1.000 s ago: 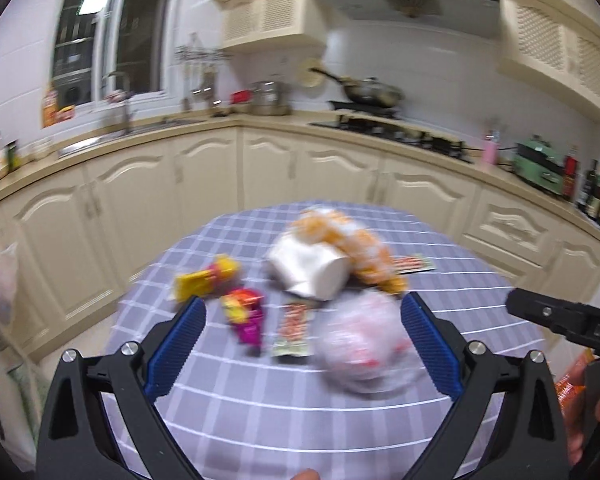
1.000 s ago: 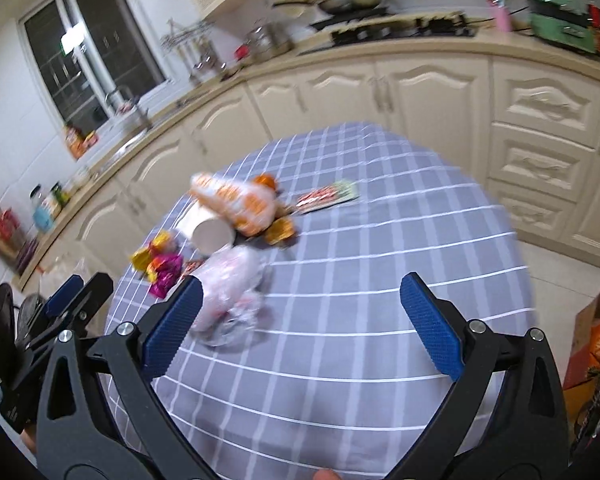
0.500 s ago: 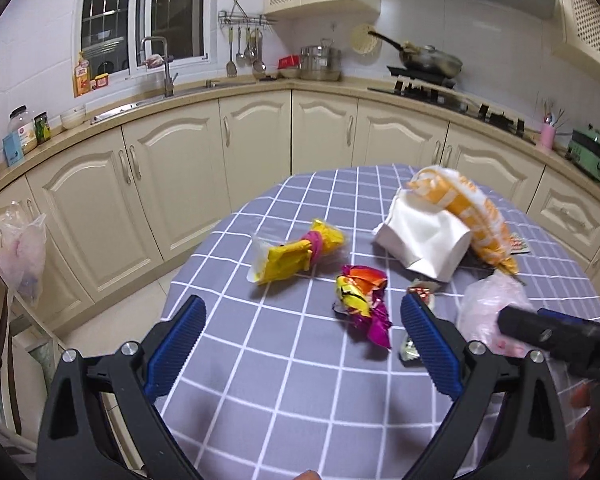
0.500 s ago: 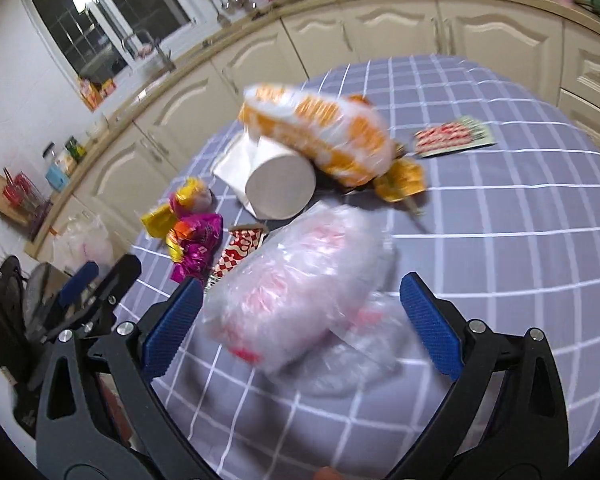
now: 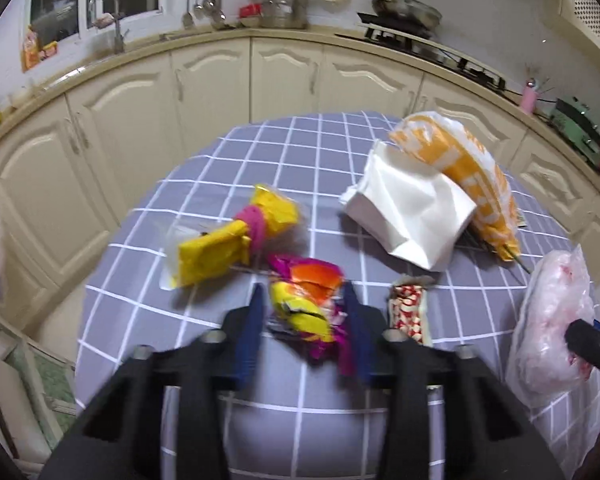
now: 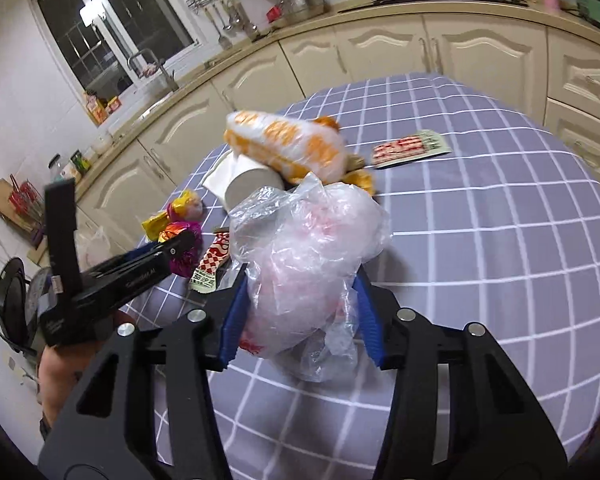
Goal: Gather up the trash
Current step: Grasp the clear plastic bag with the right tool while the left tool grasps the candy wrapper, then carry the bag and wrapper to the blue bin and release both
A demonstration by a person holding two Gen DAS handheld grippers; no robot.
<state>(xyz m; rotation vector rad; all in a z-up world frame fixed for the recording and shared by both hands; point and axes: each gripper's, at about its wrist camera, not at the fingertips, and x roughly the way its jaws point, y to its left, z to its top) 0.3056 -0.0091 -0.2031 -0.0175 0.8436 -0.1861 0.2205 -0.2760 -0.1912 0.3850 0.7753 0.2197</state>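
My left gripper (image 5: 302, 320) is shut on a crumpled magenta, orange and yellow wrapper (image 5: 306, 300) on the checked tablecloth (image 5: 300, 420). My right gripper (image 6: 300, 312) is shut on a clear plastic bag with red print (image 6: 304, 256); the bag also shows in the left wrist view (image 5: 552, 320). A yellow wrapper with a pink band (image 5: 236, 240) lies left of the magenta one. A white paper bag (image 5: 412, 212), an orange and white bag (image 5: 468, 168) and a red checked sachet (image 5: 410, 312) lie on the table.
A flat red and green packet (image 6: 410, 148) lies farther across the table. Cream kitchen cabinets (image 5: 220, 84) curve around behind the round table, with a sink (image 5: 112, 36) and a stove with a pan (image 5: 412, 12) on the counter.
Both grippers have closed from wide open: the left onto the magenta wrapper, the right onto the clear plastic bag. Both moved down and closer to the table.
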